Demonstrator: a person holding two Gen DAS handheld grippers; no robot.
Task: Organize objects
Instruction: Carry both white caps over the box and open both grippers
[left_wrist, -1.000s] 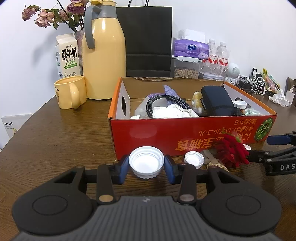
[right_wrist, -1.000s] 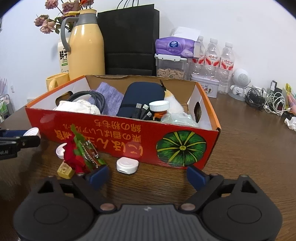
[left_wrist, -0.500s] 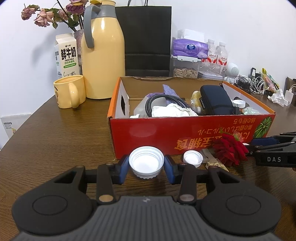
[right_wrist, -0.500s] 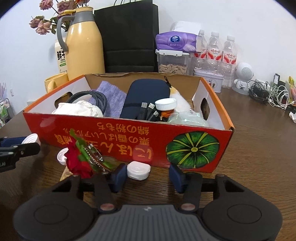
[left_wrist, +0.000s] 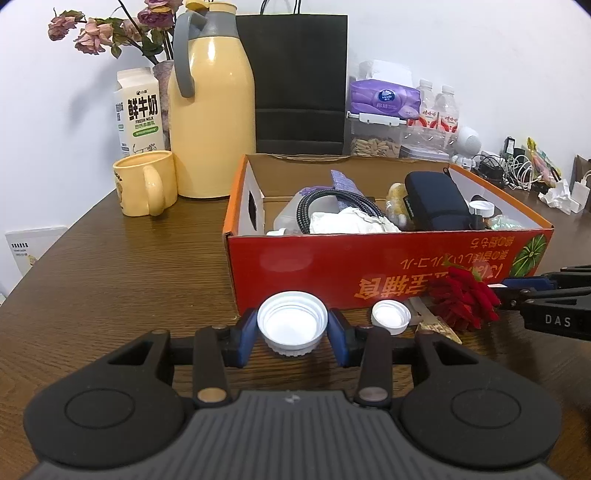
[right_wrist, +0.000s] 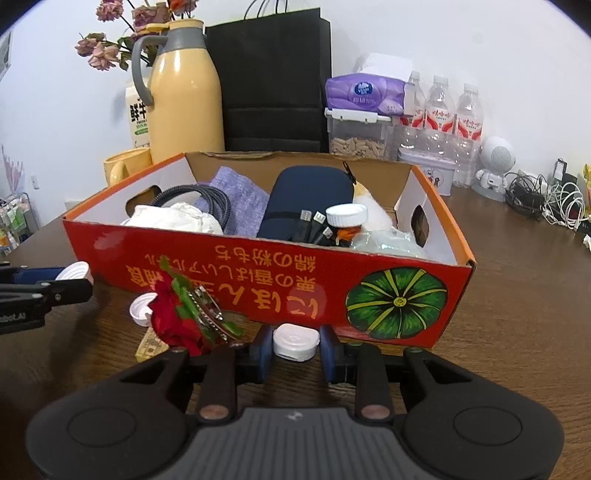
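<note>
In the left wrist view my left gripper (left_wrist: 292, 332) is shut on a large white lid (left_wrist: 292, 321), open side up, just above the wooden table. In the right wrist view my right gripper (right_wrist: 296, 345) is closing on a small white rounded case (right_wrist: 295, 340); its blue pads touch both sides of the case. Both grippers are in front of the red cardboard box (right_wrist: 258, 273), which holds several items. A red fake rose (right_wrist: 173, 317) and a small white cap (right_wrist: 140, 310) lie on the table between the two grippers.
Behind the box stand a yellow thermos (left_wrist: 210, 122), a yellow mug (left_wrist: 142, 182), a milk carton (left_wrist: 138, 118), a black paper bag (left_wrist: 299, 85) and water bottles (right_wrist: 454, 122). Tangled cables (right_wrist: 546, 199) lie at the far right. A tan packet (right_wrist: 151, 343) rests by the rose.
The right gripper's jaws have closed from wide apart onto the small white case. The left gripper and its lid have stayed still.
</note>
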